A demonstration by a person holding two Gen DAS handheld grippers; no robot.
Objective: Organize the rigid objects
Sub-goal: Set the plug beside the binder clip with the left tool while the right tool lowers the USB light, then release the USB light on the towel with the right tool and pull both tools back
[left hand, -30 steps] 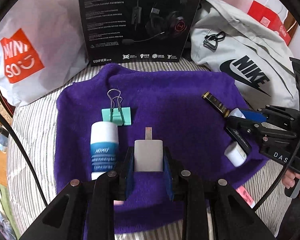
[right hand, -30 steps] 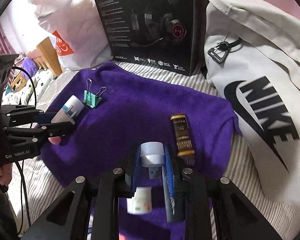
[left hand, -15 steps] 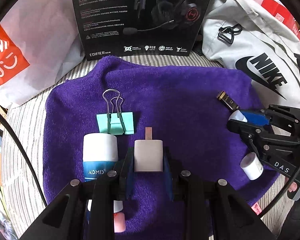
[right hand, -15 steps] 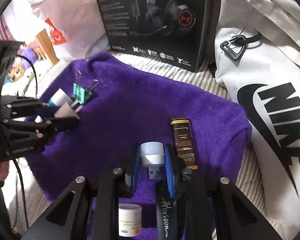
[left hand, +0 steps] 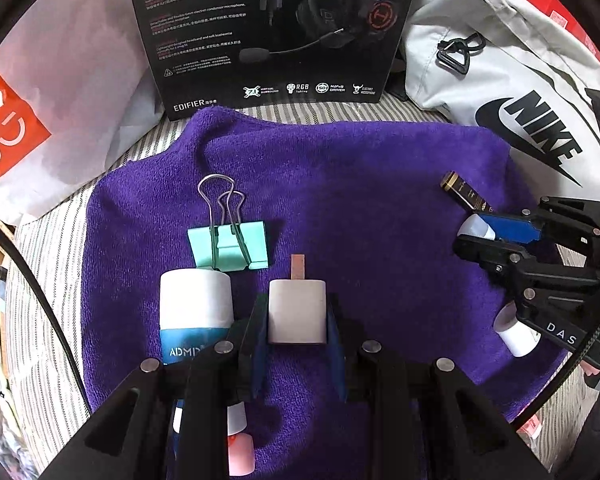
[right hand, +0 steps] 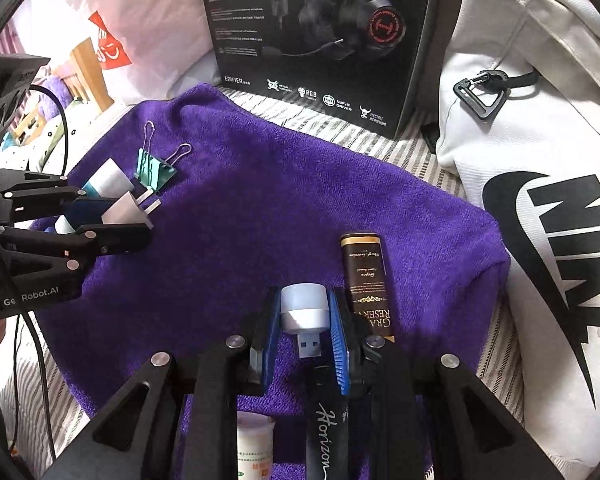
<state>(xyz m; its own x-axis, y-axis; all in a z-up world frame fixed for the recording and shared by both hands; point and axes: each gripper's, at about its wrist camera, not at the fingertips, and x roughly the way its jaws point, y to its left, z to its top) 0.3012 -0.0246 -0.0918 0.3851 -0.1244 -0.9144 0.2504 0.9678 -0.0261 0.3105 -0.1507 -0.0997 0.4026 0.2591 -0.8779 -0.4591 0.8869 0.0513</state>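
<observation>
My left gripper (left hand: 298,314) is shut on a white plug adapter (left hand: 297,311), prong pointing forward, low over the purple towel (left hand: 360,184). Just left of it lie a white-and-blue tube (left hand: 195,312) and a mint binder clip (left hand: 229,242). My right gripper (right hand: 304,316) is shut on a small white USB light (right hand: 303,310), its connector pointing back toward me. A brown-and-gold stick (right hand: 366,280) lies just right of its fingers. A small white bottle (right hand: 254,446) and a black pen (right hand: 326,432) lie beneath the right gripper.
A black headset box (left hand: 268,28) stands behind the towel. A white Nike bag (right hand: 540,200) fills the right side, and a white shopping bag (left hand: 56,92) sits at the left. Striped bedding (left hand: 40,280) surrounds the towel.
Both grippers have moved forward over the towel, each still holding its object. The binder clip and tube now lie closer to the left gripper; the stick sits beside the right fingers.
</observation>
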